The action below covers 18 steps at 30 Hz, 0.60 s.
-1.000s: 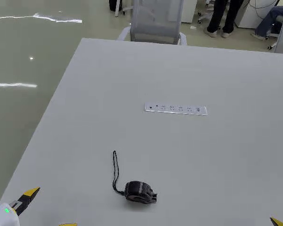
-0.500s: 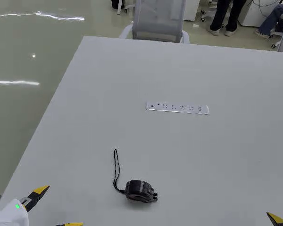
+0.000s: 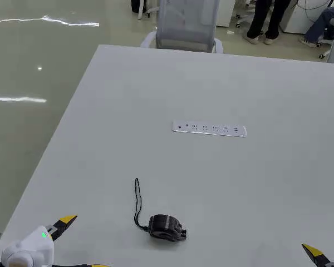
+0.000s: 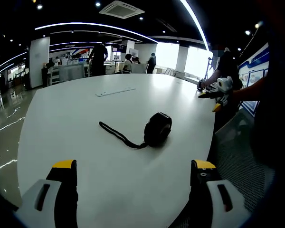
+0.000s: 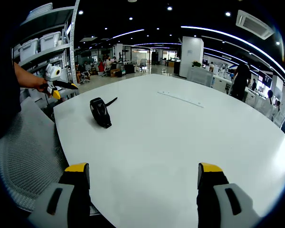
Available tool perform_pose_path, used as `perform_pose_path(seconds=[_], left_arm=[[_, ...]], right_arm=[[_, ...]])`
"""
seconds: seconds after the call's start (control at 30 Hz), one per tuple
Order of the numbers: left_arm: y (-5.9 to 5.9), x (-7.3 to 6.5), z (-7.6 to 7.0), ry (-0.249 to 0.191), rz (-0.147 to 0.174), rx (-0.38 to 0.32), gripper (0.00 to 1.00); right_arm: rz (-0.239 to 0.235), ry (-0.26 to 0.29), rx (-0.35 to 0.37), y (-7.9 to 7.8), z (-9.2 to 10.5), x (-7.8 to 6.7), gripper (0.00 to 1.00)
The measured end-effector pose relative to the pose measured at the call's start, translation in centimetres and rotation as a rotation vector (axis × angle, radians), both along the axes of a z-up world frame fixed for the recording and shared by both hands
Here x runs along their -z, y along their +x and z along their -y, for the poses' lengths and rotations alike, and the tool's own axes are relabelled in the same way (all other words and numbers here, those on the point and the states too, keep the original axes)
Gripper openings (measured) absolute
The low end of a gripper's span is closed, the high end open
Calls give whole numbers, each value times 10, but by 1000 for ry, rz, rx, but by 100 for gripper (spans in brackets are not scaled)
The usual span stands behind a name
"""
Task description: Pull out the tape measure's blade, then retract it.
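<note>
Although the white table (image 3: 228, 183) is spreading wide and mostly bare, its long left edge is running close beside the left gripper (image 4: 134, 164), and past that edge a glossy greenish floor (image 3: 28, 78) is reflecting ceiling lights. The left gripper is hovering low at the near edge, its jaws standing spread wide over bare tabletop and gripping nothing. Ahead of it and slightly to its right, the black tape measure (image 3: 166, 226) is lying on the table with its blade wound in, its black wrist strap (image 3: 137, 199) trailing away toward the far end. Bare surface is lying all around the case, which is sitting apart from both grippers. Well beyond the tape measure, a white power strip (image 3: 209, 129) is lying flat across the tabletop. At the far edge a grey mesh office chair (image 3: 186, 25) is standing up against the table, and people's legs (image 3: 264, 19) are showing behind it, to the right. The right gripper (image 5: 142, 167) is hanging at the near edge well to the right of the tape measure, jaws likewise gaping and empty, with open tabletop stretching ahead of it.
</note>
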<state>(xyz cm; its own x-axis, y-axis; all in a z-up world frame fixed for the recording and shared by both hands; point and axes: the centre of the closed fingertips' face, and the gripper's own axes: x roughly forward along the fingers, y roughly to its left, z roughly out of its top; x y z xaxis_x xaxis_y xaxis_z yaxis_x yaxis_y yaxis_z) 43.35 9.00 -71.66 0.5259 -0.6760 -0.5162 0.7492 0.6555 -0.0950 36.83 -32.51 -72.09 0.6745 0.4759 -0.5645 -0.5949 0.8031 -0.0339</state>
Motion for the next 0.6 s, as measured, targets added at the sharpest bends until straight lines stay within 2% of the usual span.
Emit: perform_pose_path(seconds=[0.23,0.5,0.6], left_arm=[[9,-4,8,15,11,37,97],[20,-1,22,35,12,90,95],[22,3,28,65,13,125,93]], right_arm=[[-9,1,-30,5,-8,3,94],[-14,1,-79,15,-24,6,91],[-22,3,-99,19,-32,7,90]])
